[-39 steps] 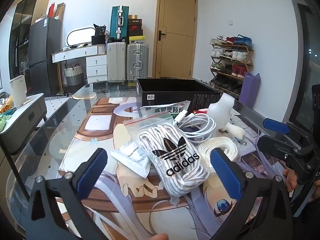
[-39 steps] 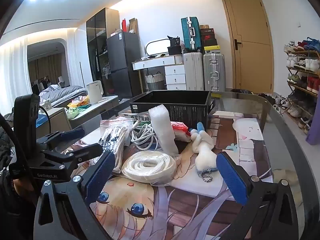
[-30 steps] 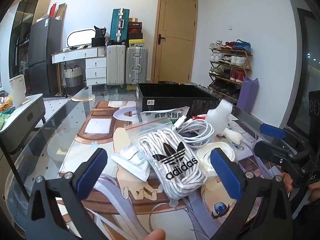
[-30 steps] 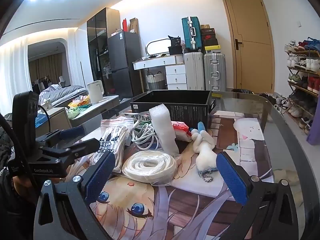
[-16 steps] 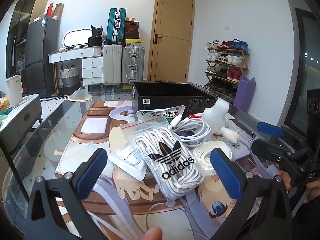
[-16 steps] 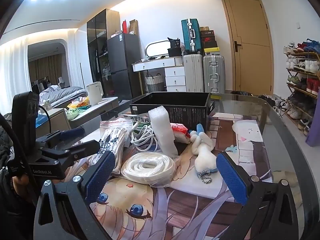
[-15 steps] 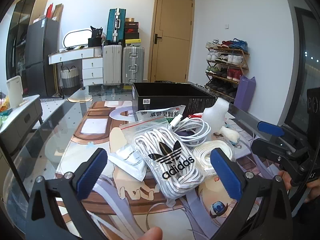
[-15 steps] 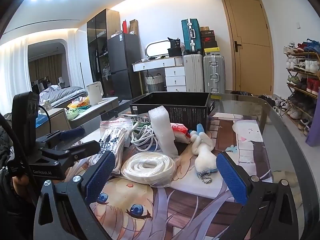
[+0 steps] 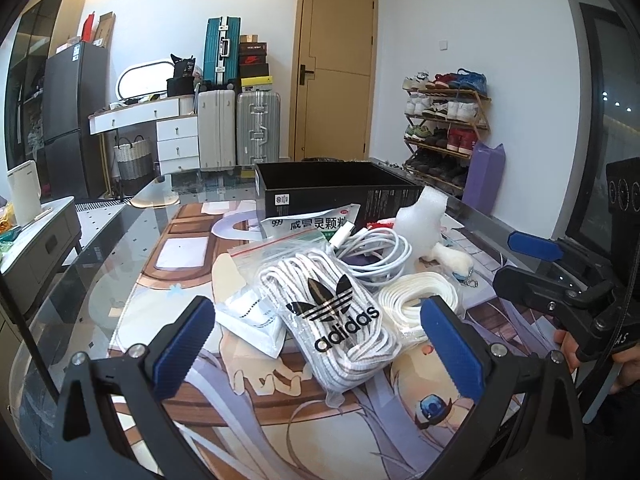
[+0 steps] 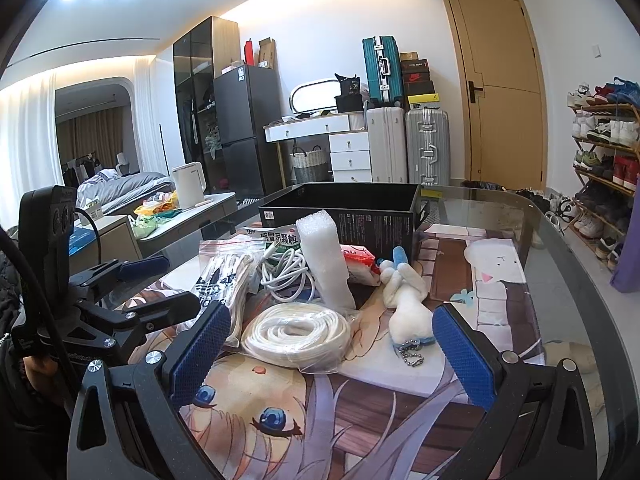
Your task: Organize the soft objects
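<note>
Both tongs, the left tongs (image 9: 320,336) and the right tongs (image 10: 332,344), are held wide open and empty above the tabletop (image 9: 120,264). The bag of laces (image 9: 336,316) lies right ahead of the left ones, part of a pile in front of the black box (image 9: 340,188). It is judged light, limp and slippery in its plastic; a pinch across the bulging middle is favoured. A white cable (image 9: 376,248), a rope coil (image 10: 296,332), a foam block (image 10: 326,260) and a plush toy (image 10: 406,300) are crowded close, so snagging is a risk.

2 suitcases (image 9: 238,130) stand beside a wooden door (image 9: 334,72) and shoe rack (image 9: 444,128).
</note>
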